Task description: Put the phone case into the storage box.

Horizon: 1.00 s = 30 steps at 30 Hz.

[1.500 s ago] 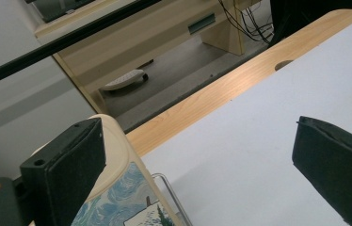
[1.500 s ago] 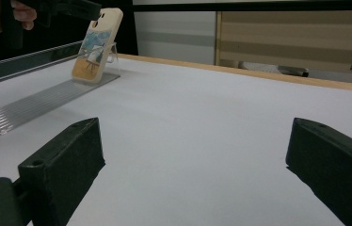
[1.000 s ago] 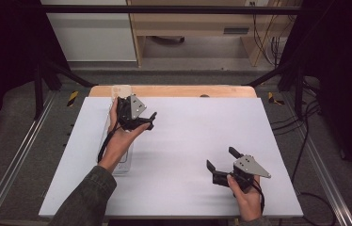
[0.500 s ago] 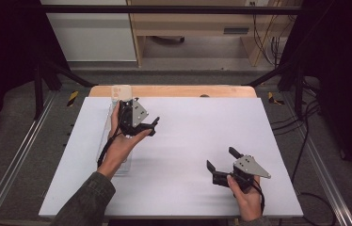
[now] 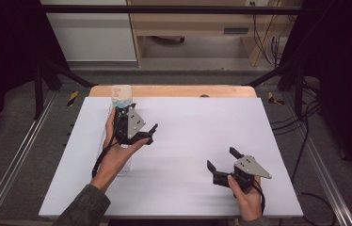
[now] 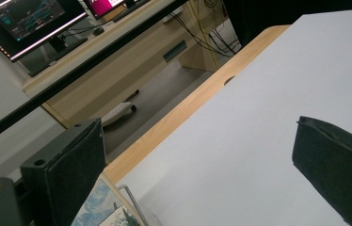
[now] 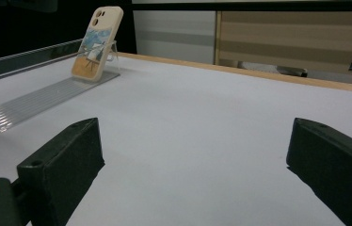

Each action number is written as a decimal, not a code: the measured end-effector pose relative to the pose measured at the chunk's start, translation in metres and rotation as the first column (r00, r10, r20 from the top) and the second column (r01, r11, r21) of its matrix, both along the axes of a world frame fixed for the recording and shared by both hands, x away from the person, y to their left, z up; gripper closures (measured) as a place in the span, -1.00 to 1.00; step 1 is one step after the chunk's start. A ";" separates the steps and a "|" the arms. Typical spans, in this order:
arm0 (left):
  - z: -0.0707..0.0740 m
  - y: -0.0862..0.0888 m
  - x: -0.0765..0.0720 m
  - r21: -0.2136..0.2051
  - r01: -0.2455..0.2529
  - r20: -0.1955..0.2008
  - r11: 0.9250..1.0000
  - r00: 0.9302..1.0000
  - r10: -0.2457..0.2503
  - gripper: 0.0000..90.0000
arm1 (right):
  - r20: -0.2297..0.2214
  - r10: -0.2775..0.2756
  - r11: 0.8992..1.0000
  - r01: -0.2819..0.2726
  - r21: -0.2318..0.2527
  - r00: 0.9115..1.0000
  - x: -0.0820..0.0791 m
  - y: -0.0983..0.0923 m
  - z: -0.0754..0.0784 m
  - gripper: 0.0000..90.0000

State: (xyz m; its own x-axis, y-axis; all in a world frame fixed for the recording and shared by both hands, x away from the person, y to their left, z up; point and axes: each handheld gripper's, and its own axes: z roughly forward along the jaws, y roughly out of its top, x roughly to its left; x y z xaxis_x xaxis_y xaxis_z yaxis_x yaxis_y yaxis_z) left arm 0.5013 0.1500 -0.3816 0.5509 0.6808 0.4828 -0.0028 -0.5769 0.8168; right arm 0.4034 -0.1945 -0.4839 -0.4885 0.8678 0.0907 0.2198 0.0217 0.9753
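A cream phone case (image 5: 121, 96) with a blue painted picture leans upright at the far end of a clear ribbed stand (image 5: 116, 141) on the white table top (image 5: 197, 132). My left gripper (image 5: 143, 127) hovers just right of the case, rolled to one side. It is open with nothing between its jaws (image 6: 197, 150). The case's corner (image 6: 100, 207) shows beside its left jaw. My right gripper (image 5: 222, 161) is open near the front right, low over the bare table (image 7: 193, 146). From it the case (image 7: 96, 42) stands far off to the left on the stand (image 7: 42, 101).
A wooden strip (image 5: 174, 91) with a small hole (image 5: 204, 95) edges the table's far side. Black frame bars (image 5: 164, 8) cross above it. A desk with monitors (image 6: 28, 19) stands beyond. Cables (image 5: 306, 141) hang off the right side.
My left gripper has drifted a little toward the near side, away from the phone case. The right gripper has stayed put.
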 end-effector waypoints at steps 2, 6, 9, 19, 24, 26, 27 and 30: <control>0.001 0.001 -0.005 0.000 0.002 0.001 1.000 1.000 -0.002 -0.94 | -0.002 -0.001 1.000 0.001 0.001 1.000 0.000 0.000 0.000 -0.91; 0.002 0.003 -0.015 0.002 0.008 0.005 1.000 1.000 -0.008 -0.94 | -0.001 -0.002 1.000 0.002 0.002 1.000 0.000 0.000 0.000 -0.91; 0.000 0.003 -0.022 0.009 0.014 0.000 1.000 1.000 -0.014 -0.94 | 0.000 -0.002 1.000 0.002 0.003 1.000 0.000 0.000 0.000 -0.91; -0.006 0.004 -0.046 0.006 0.049 -0.008 0.999 0.999 -0.049 -0.94 | -0.002 0.005 1.000 -0.005 -0.007 1.000 -0.001 0.001 0.000 -0.91; -0.008 0.007 -0.058 -0.013 0.062 -0.008 0.998 0.998 -0.062 -0.94 | -0.005 0.004 1.000 -0.004 -0.011 1.000 -0.001 0.001 0.000 -0.91; -0.008 0.008 -0.064 -0.026 0.067 -0.008 0.997 0.998 -0.068 -0.94 | -0.004 0.004 1.000 -0.004 -0.012 1.000 -0.001 0.001 -0.001 -0.90; -0.009 0.009 -0.066 -0.031 0.070 -0.010 0.997 0.998 -0.070 -0.94 | -0.005 0.004 1.000 -0.004 -0.013 1.000 -0.001 0.001 -0.001 -0.90; -0.011 0.013 -0.074 -0.041 0.074 -0.012 0.996 0.997 -0.075 -0.94 | -0.005 0.004 1.000 -0.004 -0.012 1.000 -0.001 0.001 -0.001 -0.90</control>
State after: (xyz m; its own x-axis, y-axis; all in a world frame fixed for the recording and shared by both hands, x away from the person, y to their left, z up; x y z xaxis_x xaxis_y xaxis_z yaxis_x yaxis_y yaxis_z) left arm 0.4272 0.1627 -0.3926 0.6070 0.6565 0.4478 -0.0338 -0.5417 0.8399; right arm 0.4023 -0.1935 -0.4847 -0.4915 0.8669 0.0831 0.2249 0.0341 0.9738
